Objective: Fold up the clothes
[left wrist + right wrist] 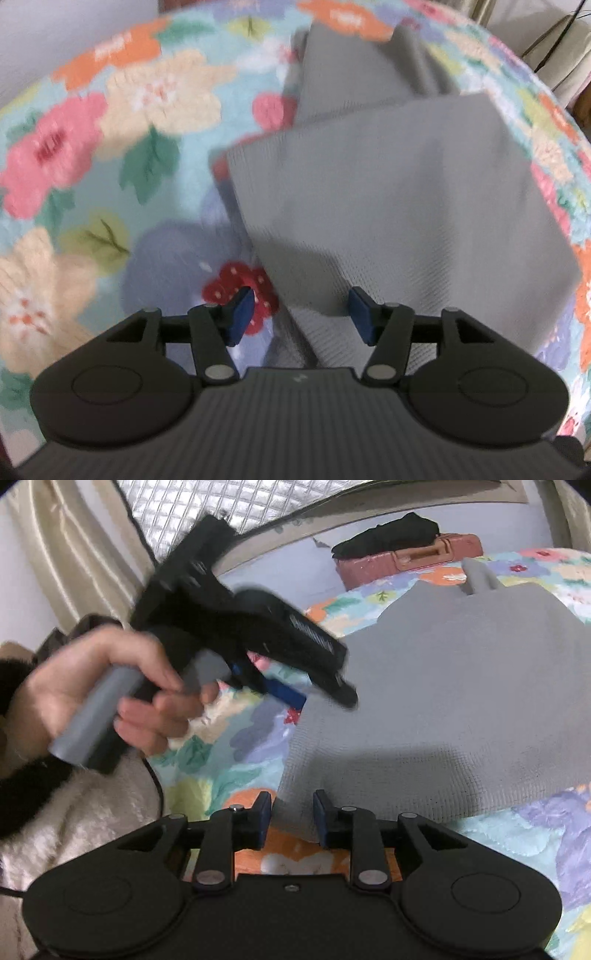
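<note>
A: Left view first. Where's the cloth?

B: Grey garment (pixel 388 192) lies on the bed's floral blanket (pixel 110 147), filling centre to 3 o'clock. A folded flap sits on top, its edge running from 10 down toward 6. More grey bunched at 12.

A: Left tongs (pixel 301 314)?

B: Wide. Nothing pinched btwn the blue pads (pixel 240 314). The flap's lower corner sits just ahead of the gap, left pad over a red flower. Pointing steeply down. Prob. the fold was laid there so the edges line up, then let go.

A: Right view?

B: At 9 o'clock a hand (pixel 122 686) grips the other tool's grey handle; that's the left one seen from the side, blurred. Garment (pixel 443 686) spreads from centre to 3, a sleeve end poking up at 1.

A: Right tongs (pixel 291 819)?

B: Narrow gap, but open. The near hem sits in or just past the gap; pads don't look pressed on it.

A: Anything else?

B: Reddish case (pixel 406 561) w/ dark clothes on it at 12, against the wall.
</note>
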`<action>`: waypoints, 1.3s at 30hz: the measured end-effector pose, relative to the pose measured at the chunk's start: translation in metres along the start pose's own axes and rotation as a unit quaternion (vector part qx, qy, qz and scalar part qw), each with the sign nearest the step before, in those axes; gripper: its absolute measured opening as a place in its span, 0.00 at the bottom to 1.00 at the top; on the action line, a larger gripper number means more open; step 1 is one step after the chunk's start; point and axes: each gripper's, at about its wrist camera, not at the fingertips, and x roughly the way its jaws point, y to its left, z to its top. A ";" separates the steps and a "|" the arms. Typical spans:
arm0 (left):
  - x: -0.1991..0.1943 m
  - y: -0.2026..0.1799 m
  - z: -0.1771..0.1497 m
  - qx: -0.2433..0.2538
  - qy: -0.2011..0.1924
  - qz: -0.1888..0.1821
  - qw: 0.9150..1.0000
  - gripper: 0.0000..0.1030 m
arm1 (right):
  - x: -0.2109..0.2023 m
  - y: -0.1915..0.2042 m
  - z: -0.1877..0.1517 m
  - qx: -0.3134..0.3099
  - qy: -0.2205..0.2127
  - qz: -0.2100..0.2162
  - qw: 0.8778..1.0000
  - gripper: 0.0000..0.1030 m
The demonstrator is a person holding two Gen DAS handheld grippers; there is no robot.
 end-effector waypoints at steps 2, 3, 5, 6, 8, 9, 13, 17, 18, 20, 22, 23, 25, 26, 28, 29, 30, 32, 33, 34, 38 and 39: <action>0.003 0.003 0.000 -0.012 0.005 -0.005 1.000 0.54 | -0.004 -0.001 0.005 0.000 0.001 -0.002 1.000 0.29; 0.001 0.004 0.000 -0.014 0.004 -0.008 1.000 0.54 | -0.008 -0.001 0.008 -0.002 0.003 -0.007 1.000 0.30; -0.003 0.007 -0.002 -0.023 0.007 -0.015 1.000 0.54 | -0.021 -0.003 0.021 -0.015 0.010 -0.033 0.999 0.36; -0.007 0.009 -0.004 -0.031 0.007 -0.024 0.999 0.54 | -0.030 -0.006 0.029 -0.026 0.015 -0.055 0.998 0.37; -0.018 0.012 -0.009 -0.051 0.001 -0.054 0.997 0.54 | -0.051 -0.013 0.047 -0.046 0.025 -0.097 0.994 0.40; -0.024 0.014 -0.012 -0.060 -0.001 -0.068 0.996 0.54 | -0.062 -0.019 0.054 -0.053 0.027 -0.111 0.992 0.42; -0.055 0.012 -0.026 -0.110 -0.051 -0.111 0.986 0.56 | -0.111 -0.057 0.069 -0.059 0.017 -0.146 0.987 0.63; -0.052 -0.029 -0.041 -0.028 -0.054 -0.082 0.995 0.60 | -0.137 -0.125 0.059 0.011 -0.011 -0.175 0.984 0.64; -0.045 -0.034 -0.043 -0.019 -0.041 -0.076 0.996 0.60 | -0.141 -0.143 0.052 0.056 -0.026 -0.173 0.983 0.64; -0.035 -0.035 -0.046 -0.030 -0.022 -0.072 0.997 0.60 | -0.144 -0.177 0.041 0.157 -0.038 -0.163 0.973 0.64; -0.032 -0.024 -0.048 -0.068 -0.018 -0.074 0.995 0.60 | -0.141 -0.194 0.039 0.196 -0.037 -0.143 0.969 0.64; -0.032 -0.015 -0.051 -0.091 -0.017 -0.081 0.992 0.60 | -0.138 -0.199 0.039 0.204 -0.036 -0.137 0.969 0.64; -0.035 0.000 -0.058 -0.136 -0.017 -0.093 0.986 0.61 | -0.131 -0.206 0.041 0.211 -0.035 -0.130 0.968 0.64; -0.035 0.007 -0.061 -0.155 -0.017 -0.092 0.984 0.65 | -0.126 -0.211 0.040 0.215 -0.036 -0.128 0.968 0.64; -0.029 0.014 -0.065 -0.170 -0.006 -0.080 0.982 0.71 | -0.116 -0.220 0.038 0.223 -0.034 -0.125 0.966 0.66; -0.024 0.016 -0.065 -0.172 0.006 -0.082 0.982 0.72 | -0.111 -0.223 0.037 0.224 -0.034 -0.121 0.966 0.66; -0.017 0.017 -0.065 -0.172 0.023 -0.092 0.981 0.76 | -0.106 -0.226 0.036 0.225 -0.034 -0.117 0.967 0.67; -0.006 0.017 -0.065 -0.180 0.042 -0.113 0.976 0.87 | -0.101 -0.225 0.036 0.215 -0.037 -0.108 0.970 0.67; -0.003 0.017 -0.065 -0.183 0.045 -0.119 0.975 0.92 | -0.100 -0.225 0.037 0.213 -0.039 -0.100 0.971 0.67; -0.002 0.015 -0.065 -0.183 0.043 -0.121 0.975 0.92 | -0.097 -0.227 0.038 0.217 -0.044 -0.085 0.971 0.60; 0.001 -0.005 -0.062 -0.123 0.015 -0.121 0.985 0.24 | -0.076 -0.229 0.036 0.248 -0.045 -0.052 0.966 0.20; 0.001 -0.010 -0.062 -0.109 0.008 -0.122 0.986 0.18 | -0.075 -0.222 0.039 0.234 -0.050 -0.065 0.969 0.20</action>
